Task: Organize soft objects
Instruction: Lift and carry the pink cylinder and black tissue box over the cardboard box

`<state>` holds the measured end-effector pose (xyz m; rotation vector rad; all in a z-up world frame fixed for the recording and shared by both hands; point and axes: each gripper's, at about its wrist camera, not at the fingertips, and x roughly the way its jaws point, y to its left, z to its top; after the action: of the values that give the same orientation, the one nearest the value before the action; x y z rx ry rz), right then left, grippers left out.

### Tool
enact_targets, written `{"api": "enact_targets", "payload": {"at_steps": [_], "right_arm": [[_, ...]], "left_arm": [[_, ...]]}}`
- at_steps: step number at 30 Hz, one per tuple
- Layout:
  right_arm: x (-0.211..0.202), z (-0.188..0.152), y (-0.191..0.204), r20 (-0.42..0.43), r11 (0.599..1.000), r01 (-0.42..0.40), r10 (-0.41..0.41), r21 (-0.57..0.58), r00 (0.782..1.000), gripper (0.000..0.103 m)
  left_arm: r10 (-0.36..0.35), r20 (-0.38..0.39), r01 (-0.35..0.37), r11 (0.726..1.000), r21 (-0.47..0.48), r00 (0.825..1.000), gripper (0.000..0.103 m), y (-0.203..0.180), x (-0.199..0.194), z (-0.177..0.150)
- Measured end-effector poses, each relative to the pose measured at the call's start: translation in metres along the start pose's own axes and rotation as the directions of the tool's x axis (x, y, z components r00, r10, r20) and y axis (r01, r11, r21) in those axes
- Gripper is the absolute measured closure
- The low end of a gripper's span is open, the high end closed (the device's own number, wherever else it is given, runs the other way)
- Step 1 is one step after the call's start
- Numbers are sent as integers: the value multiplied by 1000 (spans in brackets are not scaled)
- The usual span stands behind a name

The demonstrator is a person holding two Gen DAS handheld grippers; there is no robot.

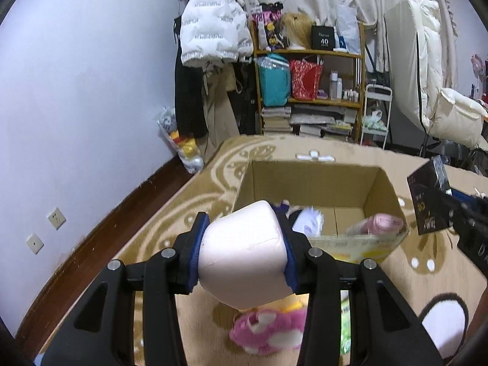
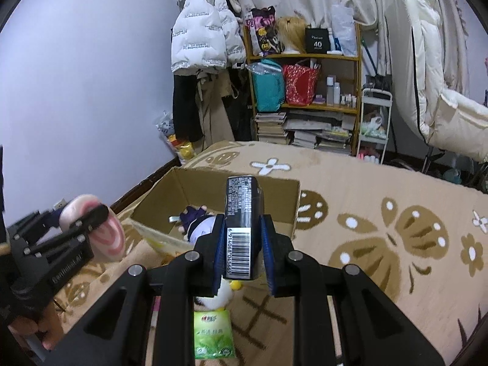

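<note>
My left gripper [image 1: 244, 250] is shut on a pale pink soft roll [image 1: 244, 256], held above the rug just in front of an open cardboard box [image 1: 308, 174]. The same roll shows at the left of the right wrist view [image 2: 103, 228]. My right gripper [image 2: 242, 244] is shut on a dark tissue pack with a barcode [image 2: 242, 222], held above the rug near the box [image 2: 286, 195]. The pack also shows at the right of the left wrist view [image 1: 430, 201]. Inside the box lie a dark-and-white plush [image 2: 198, 222] and a pink roll [image 1: 384, 222].
A pink plush [image 1: 268, 329] and a green tissue pack [image 2: 213, 332] lie on the patterned rug [image 2: 381, 213] below the grippers. A shelf of bags and books [image 1: 311, 85], hanging coats [image 1: 210, 24] and a white cart [image 1: 376, 113] stand at the far wall.
</note>
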<state>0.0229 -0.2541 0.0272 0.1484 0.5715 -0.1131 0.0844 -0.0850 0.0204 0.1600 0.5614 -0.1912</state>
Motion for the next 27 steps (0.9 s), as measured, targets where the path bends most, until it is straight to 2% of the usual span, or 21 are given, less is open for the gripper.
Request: {"api": "enact_targets", "payload": {"at_steps": [15,27], "right_arm": [[34,26,10,50,988,130,-126,-78,991,80],[60,29,1,34,988,134,-131,-81,991,80]], "left_arm": [[12,48,-12,1000,-1,999,61,13,28,35],[-27,69,25,999,28,997,61,7,55,45]]}}
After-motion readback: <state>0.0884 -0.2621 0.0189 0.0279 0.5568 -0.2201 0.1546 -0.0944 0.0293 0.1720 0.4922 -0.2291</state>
